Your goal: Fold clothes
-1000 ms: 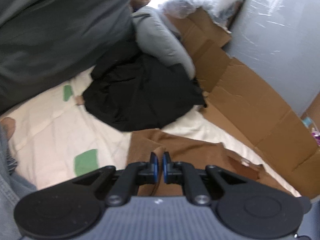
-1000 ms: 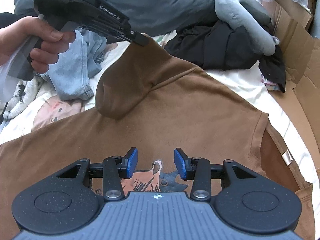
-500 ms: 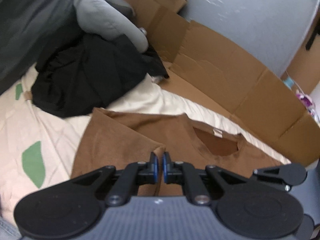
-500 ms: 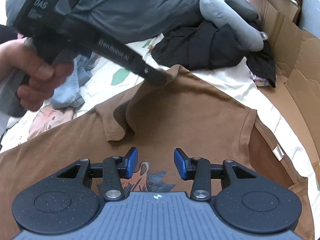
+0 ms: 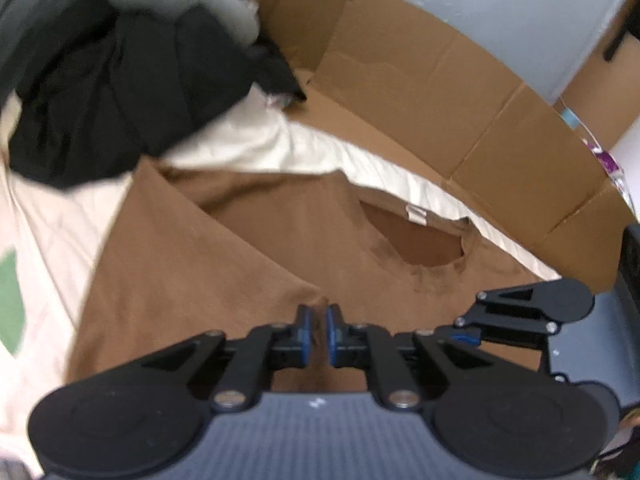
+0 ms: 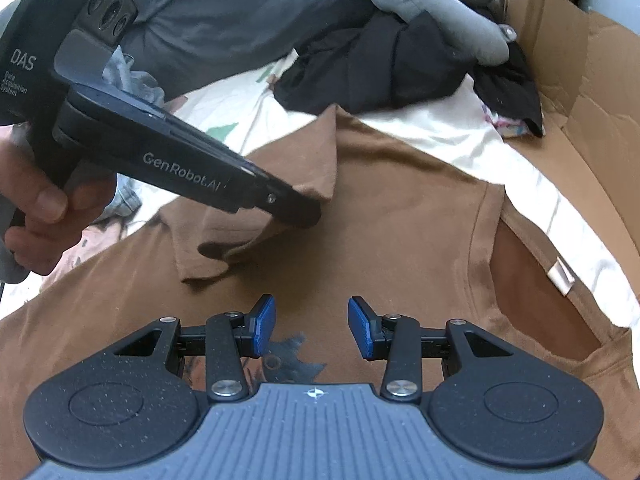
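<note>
Right wrist view: brown tee (image 6: pixel 400 240) lies flat on cream sheet (image 6: pixel 460 148), collar far right. Soft, light, limp fabric; judge it drapes and slides, best taken at sleeve hem or seam. Left gripper (image 6: pixel 308 210) clamped on sleeve edge, folding it inward. Right gripper (image 6: pixel 311 330) jaws wide apart, empty, hovering above chest print.

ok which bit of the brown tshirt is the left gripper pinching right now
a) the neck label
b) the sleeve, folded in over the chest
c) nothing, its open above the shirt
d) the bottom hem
b: in the right wrist view the left gripper is shut on the sleeve of the brown T-shirt, carried inward over the chest, while the neck label lies untouched at the collar.
</note>
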A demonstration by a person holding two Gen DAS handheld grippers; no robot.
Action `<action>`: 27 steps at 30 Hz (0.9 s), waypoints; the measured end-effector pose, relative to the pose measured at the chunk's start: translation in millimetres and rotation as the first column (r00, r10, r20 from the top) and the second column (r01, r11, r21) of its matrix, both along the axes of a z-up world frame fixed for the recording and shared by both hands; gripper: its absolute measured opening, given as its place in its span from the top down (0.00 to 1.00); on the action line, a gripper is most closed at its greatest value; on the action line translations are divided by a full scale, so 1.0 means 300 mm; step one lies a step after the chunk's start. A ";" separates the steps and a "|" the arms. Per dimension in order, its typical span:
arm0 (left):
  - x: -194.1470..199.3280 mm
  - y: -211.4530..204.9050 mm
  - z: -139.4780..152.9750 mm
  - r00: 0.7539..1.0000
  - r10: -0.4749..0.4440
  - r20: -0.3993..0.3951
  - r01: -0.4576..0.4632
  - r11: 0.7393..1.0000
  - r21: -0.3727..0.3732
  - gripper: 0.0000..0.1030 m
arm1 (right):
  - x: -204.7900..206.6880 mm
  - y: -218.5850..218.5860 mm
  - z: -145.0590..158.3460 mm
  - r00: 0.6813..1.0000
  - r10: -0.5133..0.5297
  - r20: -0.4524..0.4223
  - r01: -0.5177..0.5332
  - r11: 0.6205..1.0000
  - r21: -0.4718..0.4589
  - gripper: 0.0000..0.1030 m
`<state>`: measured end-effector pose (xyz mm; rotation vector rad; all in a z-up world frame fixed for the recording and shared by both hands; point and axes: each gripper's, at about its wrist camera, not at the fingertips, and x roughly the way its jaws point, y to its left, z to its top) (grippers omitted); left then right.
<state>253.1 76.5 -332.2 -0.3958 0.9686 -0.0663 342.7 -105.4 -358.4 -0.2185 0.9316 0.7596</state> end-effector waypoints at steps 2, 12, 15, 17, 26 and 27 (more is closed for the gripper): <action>-0.006 -0.005 -0.003 1.000 -0.012 0.001 0.012 1.000 0.004 0.77 | 0.007 -0.010 -0.009 1.000 -0.009 -0.015 0.009 1.000 0.009 0.54; -0.060 0.081 0.015 0.998 0.056 0.014 -0.056 0.998 0.029 0.72 | 0.096 -0.047 -0.042 0.989 -0.096 -0.115 0.109 0.988 0.109 0.54; -0.080 0.117 0.006 0.996 0.084 0.009 -0.084 0.996 0.042 0.72 | 0.124 -0.041 -0.057 0.986 -0.119 -0.118 0.133 0.983 0.126 0.54; -0.093 0.139 0.000 0.995 0.101 0.007 -0.101 0.994 0.051 0.72 | 0.145 -0.036 -0.069 0.982 -0.135 -0.133 0.153 0.979 0.138 0.54; -0.106 0.205 -0.034 0.991 0.133 0.005 -0.133 0.988 0.072 0.72 | 0.223 -0.009 -0.148 0.945 -0.222 -0.240 0.268 0.947 0.176 0.55; -0.107 0.208 -0.038 0.991 0.133 0.006 -0.134 0.988 0.073 0.72 | 0.229 -0.009 -0.156 0.938 -0.234 -0.255 0.283 0.943 0.176 0.56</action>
